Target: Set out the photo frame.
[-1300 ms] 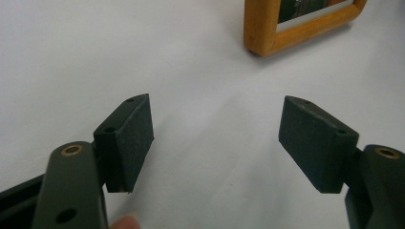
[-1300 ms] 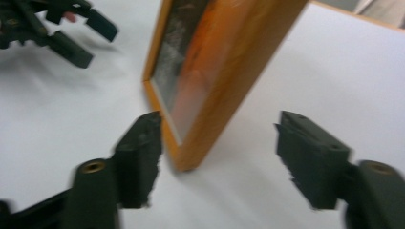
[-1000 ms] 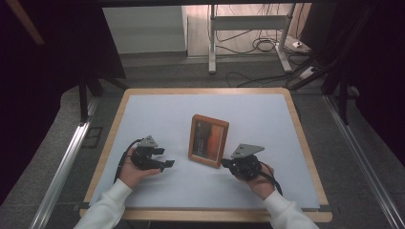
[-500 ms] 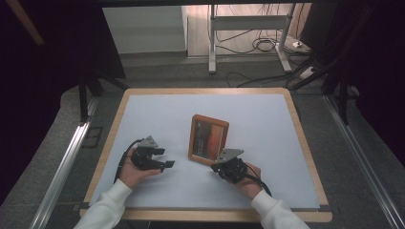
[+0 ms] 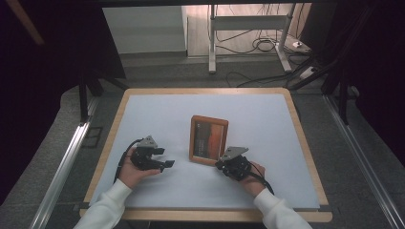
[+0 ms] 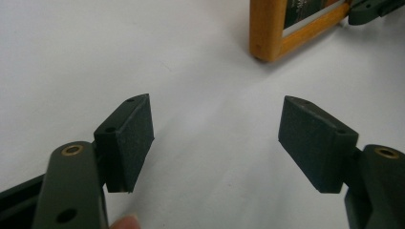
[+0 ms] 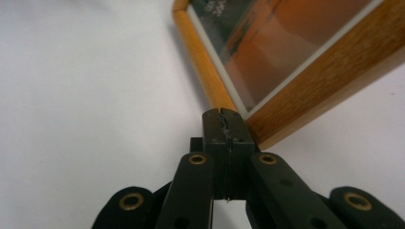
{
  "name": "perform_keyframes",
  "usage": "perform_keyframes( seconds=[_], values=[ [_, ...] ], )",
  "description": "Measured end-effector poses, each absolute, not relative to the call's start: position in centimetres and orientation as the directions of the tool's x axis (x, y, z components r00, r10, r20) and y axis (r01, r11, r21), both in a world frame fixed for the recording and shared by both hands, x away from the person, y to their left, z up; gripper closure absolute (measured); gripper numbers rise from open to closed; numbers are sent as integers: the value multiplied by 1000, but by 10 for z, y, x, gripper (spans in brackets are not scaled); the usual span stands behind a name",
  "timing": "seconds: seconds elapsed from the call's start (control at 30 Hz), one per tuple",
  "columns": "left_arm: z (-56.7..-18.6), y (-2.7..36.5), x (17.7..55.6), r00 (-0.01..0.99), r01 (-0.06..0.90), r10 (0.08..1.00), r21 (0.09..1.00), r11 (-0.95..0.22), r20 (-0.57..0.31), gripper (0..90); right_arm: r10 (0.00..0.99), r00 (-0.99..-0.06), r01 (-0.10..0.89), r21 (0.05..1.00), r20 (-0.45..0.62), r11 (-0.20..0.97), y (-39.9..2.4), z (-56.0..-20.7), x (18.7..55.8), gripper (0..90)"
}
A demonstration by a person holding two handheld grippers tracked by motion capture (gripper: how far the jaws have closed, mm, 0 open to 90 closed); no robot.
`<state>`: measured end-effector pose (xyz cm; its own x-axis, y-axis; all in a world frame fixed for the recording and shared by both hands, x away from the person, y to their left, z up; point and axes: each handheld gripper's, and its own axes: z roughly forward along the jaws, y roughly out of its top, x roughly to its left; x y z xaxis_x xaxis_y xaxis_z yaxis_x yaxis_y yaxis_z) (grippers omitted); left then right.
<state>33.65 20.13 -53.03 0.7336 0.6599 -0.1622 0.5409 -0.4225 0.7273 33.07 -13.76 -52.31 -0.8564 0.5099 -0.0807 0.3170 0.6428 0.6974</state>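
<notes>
From above, my right gripper (image 5: 223,163) sits at the near right corner of the frame (image 5: 208,139), which lies flat mid-table (image 5: 267,114), long axis running away from me, slightly tilted. My right gripper view adds what that hides: the jaws are pressed together, empty, tips at the wooden corner (image 7: 258,129). The frame has a light wood border, a white inner edge and an orange, dark-topped picture. My left gripper (image 6: 217,138) is spread wide over bare table, with the frame's other near corner well beyond it

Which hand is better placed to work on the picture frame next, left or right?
Right. The right gripper, jaws shut, has its tip at the picture frame's near corner; the left gripper sits open, apart.
</notes>
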Motion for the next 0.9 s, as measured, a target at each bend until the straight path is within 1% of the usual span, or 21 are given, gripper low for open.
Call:
perform_keyframes(
  seconds=[0.1,0.37,0.53,0.73,0.8,0.9],
  values=[
    [-531,201,337,733,542,660,726,-423,-163,273,524,-848,328,703,-75,631,-142,-523,333,900],
    [-531,201,337,731,545,661,726,-419,-167,272,523,-850,331,710,-63,622,-144,-524,335,900],
    [-531,200,338,733,544,659,727,-418,-169,272,533,-842,324,711,-84,624,-145,-525,333,900],
    [-531,200,338,734,542,659,727,-421,-166,272,540,-839,329,726,-69,604,-149,-525,332,900],
    [-531,201,338,731,545,661,727,-418,-168,272,534,-845,342,752,-15,563,-152,-521,331,900],
    [-530,201,338,729,545,663,729,-415,-167,272,532,-846,325,764,-28,557,-158,-514,328,894]
  ],
)
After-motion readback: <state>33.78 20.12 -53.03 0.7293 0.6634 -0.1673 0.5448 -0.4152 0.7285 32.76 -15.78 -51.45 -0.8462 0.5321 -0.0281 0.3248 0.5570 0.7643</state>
